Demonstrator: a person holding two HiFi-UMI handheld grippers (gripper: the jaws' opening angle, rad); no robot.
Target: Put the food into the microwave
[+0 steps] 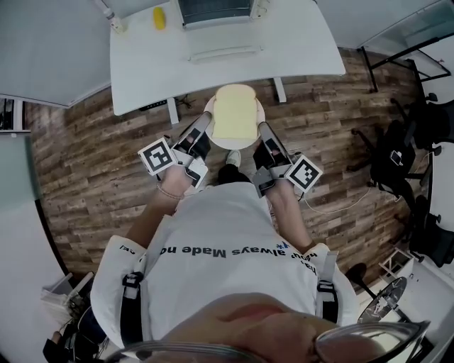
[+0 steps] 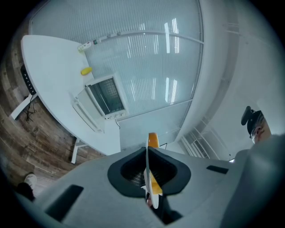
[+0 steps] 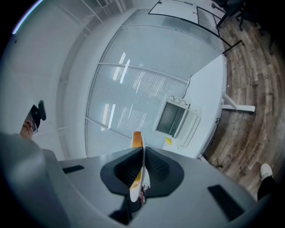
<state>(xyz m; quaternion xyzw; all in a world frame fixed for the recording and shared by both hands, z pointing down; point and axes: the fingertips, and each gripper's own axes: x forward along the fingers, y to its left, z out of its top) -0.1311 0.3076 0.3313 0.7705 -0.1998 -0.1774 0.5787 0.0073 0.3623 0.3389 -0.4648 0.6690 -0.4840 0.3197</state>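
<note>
Left claw [image 1: 203, 132] and right claw [image 1: 265, 136] clamped on plate [image 1: 230, 145] rim, bread slice [image 1: 234, 113] centre frame, microwave [image 1: 215, 10] on bench [image 1: 298, 49] at top

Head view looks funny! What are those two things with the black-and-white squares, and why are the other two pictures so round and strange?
A person is holding a grabbing tool in each hand. The head view comes from a camera on the person's head, looking down. The left tool and right tool each pinch one side of a white plate with a slice of bread on it. The squares are markers on the tools. The other two pictures come from small cameras riding on each tool, so you see the plate edge-on between the jaws. Ahead stands a white table with the microwave and a small yellow thing.
</note>
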